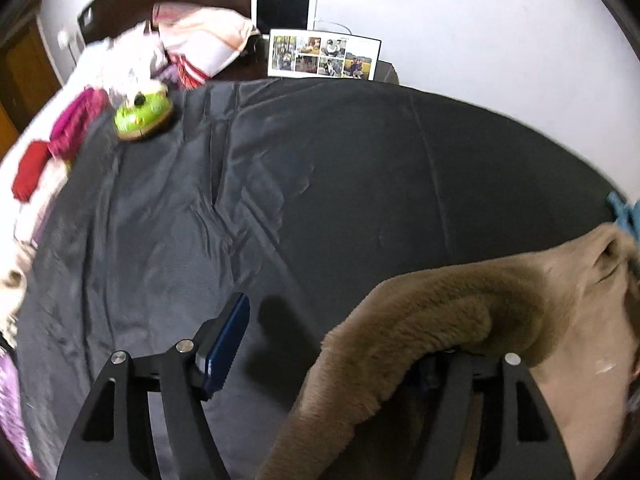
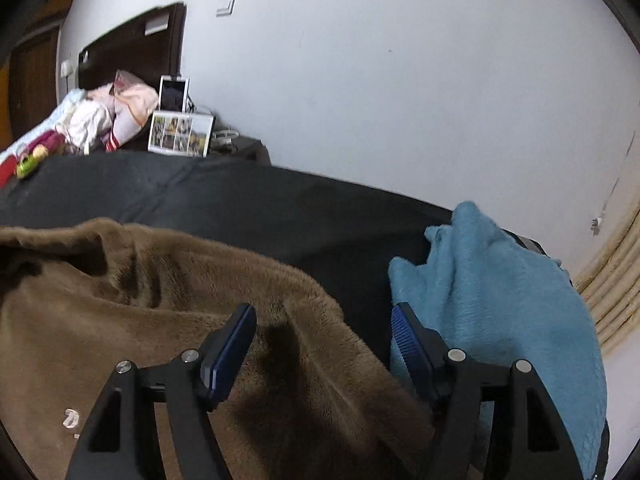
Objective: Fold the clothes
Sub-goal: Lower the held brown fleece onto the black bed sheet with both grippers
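A brown fuzzy garment (image 1: 460, 304) lies on the dark grey sheet (image 1: 320, 168) at the lower right of the left wrist view. My left gripper (image 1: 340, 320) is open; the garment's edge drapes over its right finger and hides that pad, while the left pad (image 1: 224, 344) shows bare above the sheet. In the right wrist view the same brown garment (image 2: 120, 320) spreads under my right gripper (image 2: 324, 320), which is open and holds nothing. A blue fuzzy garment (image 2: 500, 300) lies bunched against the right finger (image 2: 408, 340).
A green toy (image 1: 142, 114), pink clothing (image 1: 74, 124) and a red item (image 1: 28, 174) sit along the bed's left side. Pillows (image 1: 200, 40), a photo collage frame (image 1: 324, 56) and a tablet (image 1: 282, 12) stand at the head. A white wall (image 2: 400, 80) runs behind.
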`<state>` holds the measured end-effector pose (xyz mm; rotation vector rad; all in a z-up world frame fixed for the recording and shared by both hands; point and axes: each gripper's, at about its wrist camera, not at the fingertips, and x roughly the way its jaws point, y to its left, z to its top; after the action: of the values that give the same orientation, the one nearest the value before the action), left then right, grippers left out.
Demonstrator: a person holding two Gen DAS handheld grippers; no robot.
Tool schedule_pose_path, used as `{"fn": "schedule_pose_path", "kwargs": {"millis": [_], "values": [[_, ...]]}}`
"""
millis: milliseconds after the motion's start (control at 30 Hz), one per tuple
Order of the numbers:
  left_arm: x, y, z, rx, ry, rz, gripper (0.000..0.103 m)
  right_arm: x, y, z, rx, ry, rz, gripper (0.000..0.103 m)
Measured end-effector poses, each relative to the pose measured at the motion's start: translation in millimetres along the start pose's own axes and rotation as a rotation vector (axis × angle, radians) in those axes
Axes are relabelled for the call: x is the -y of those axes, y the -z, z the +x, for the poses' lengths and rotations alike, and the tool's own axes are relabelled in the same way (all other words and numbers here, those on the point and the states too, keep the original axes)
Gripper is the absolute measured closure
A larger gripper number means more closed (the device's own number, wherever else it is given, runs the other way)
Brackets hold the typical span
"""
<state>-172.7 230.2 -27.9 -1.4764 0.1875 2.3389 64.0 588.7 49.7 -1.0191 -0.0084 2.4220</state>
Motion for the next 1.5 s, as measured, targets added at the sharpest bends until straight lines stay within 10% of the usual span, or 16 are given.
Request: {"fn": "schedule_pose_path", "kwargs": {"millis": [267,733,1067,1500], "values": [[10.5,8.4,-28.7,0.074,-0.036,0.059,0.029,-10.6,-18.0,-24.0,0.004,-0.103,0.000,0.031],[35.0,-0.3,-12.7,0.078,-0.154,0.119,0.026,-64.6,-33.1,56.5,-0.114,-0.033,-0.124,0.031],[14.6,-17.7,28.2,-0.050,-0.036,-0.049,0.025,-54.7,-48.0,89.0,-0.115,0.018,-0.019,0.031],[10.2,10.3,-21.6,0.020,-0.051,0.060,0.024,-58.1,-48.1,30.9,-0.058,-0.075,-0.002,0.029]]}}
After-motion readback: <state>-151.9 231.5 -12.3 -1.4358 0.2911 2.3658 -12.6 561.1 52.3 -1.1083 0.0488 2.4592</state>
